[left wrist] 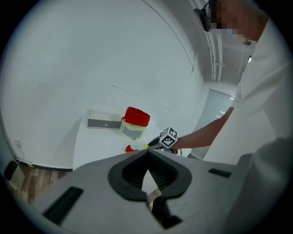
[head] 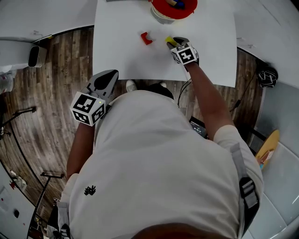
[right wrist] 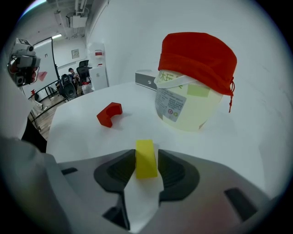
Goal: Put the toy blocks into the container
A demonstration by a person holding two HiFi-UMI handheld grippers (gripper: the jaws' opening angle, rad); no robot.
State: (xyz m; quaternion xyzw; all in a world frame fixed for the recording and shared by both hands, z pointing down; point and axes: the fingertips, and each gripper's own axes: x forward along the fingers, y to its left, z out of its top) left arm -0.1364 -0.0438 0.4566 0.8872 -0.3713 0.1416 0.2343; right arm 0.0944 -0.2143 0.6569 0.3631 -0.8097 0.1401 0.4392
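Right gripper (right wrist: 146, 153): jaws apart, straddling the yellow block (right wrist: 146, 165), not clamped. The block lies near the container (right wrist: 185, 109), on the person's side, with its long axis parallel to the jaws. The red block (right wrist: 110, 114) lies left of the container. Left gripper (left wrist: 147, 153): closed, empty, well away from the container. The container's label print is unreadable.

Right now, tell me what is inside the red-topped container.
The head view shows a yellow piece and a blue piece inside the container. Anything deeper is hidden by its rim and the picture's edge.
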